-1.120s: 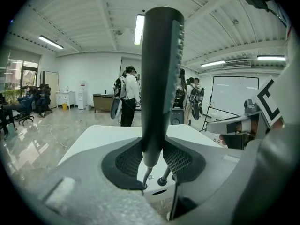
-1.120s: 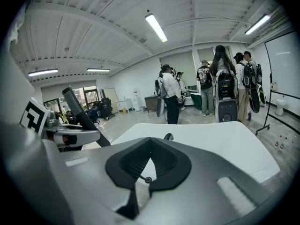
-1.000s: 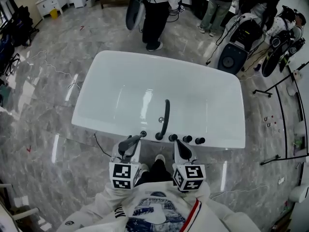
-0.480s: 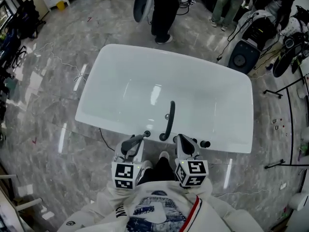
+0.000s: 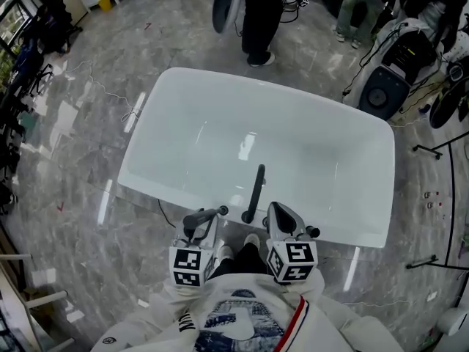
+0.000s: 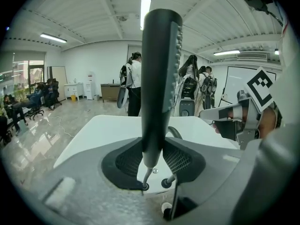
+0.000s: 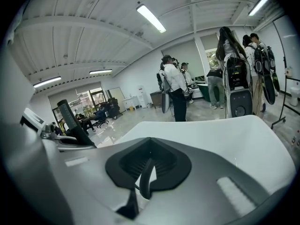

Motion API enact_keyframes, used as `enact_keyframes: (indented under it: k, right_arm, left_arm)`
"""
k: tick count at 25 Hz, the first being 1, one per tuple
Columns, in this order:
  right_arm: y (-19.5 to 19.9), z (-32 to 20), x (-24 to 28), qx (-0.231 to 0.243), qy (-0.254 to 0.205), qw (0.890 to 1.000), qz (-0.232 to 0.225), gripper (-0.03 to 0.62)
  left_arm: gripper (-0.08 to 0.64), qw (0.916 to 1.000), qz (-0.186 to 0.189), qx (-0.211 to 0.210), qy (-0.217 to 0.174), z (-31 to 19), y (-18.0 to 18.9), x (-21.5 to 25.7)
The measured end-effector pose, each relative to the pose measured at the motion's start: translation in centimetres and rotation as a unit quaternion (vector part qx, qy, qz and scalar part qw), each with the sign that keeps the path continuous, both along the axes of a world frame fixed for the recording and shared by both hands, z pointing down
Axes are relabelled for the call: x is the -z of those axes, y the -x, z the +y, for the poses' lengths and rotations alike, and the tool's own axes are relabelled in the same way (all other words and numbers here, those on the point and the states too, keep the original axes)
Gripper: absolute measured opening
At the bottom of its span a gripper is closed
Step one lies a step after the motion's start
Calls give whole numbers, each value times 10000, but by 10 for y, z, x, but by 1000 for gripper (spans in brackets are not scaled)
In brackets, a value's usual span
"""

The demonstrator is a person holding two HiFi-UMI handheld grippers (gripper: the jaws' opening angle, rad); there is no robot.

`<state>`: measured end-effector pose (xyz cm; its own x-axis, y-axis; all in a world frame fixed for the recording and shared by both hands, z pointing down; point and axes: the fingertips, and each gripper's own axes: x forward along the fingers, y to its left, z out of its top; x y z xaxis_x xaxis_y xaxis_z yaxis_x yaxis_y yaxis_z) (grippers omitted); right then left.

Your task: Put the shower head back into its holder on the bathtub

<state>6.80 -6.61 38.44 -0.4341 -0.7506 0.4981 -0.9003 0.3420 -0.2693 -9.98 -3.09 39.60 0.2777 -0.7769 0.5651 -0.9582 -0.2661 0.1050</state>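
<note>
The shower head point(image 6: 159, 78) is a dark grey wand with nozzle studs down one side. It stands upright in my left gripper point(image 6: 153, 161), whose jaws are shut on its handle. In the head view, the left gripper point(image 5: 199, 227) carries the shower head point(image 5: 196, 219) over the near rim of the white bathtub point(image 5: 183, 101), just short of a small black holder fitting point(image 5: 223, 210). My right gripper point(image 5: 282, 222) hovers over the same rim, open with nothing between its jaws. The curved black tap spout point(image 7: 146, 177) shows through its jaws.
The black spout point(image 5: 255, 189) arches into the tub from the near rim, with a black knob point(image 5: 314, 232) to its right. A person point(image 5: 262, 13) stands beyond the tub's far side. Bags and stands point(image 5: 399, 64) crowd the marble floor at the upper right.
Both grippers have moved forward toward the tub's near rim. The shower head's tip now sits close to the black fitting. The left jaws keep their grip.
</note>
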Motion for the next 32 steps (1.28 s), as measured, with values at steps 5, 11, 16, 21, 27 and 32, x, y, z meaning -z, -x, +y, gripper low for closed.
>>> enact_keyframes:
  k: [5,11,16,21,27,32]
  right_arm:
    - [-8,-9,-11,133,36,9999,24,6]
    - [-3,-10,-32,29,189,9998,56,5]
    - [-1,-8,-45,-99,313,9994,67,6]
    - [-4,-6,-56,-266,365,9988,167,6]
    - [-5,-8,-74,-384,481,9979,196,6]
    - [-8,-8,-95,-519,581,9968,173,5]
  left_arm:
    - [138,9998,25,187,49,-6,-3,-10]
    - [138,9998,-41,158,110,-9,7,-22]
    - [138,9999,-35,18,138,-14,9,-33]
    - [138,9998,-57,-170,115,-17,9,-44]
    - [138,9996,-61,-203,189,-21,14,-58]
    - [138,9995,-124,-199,209,-22,18,-74]
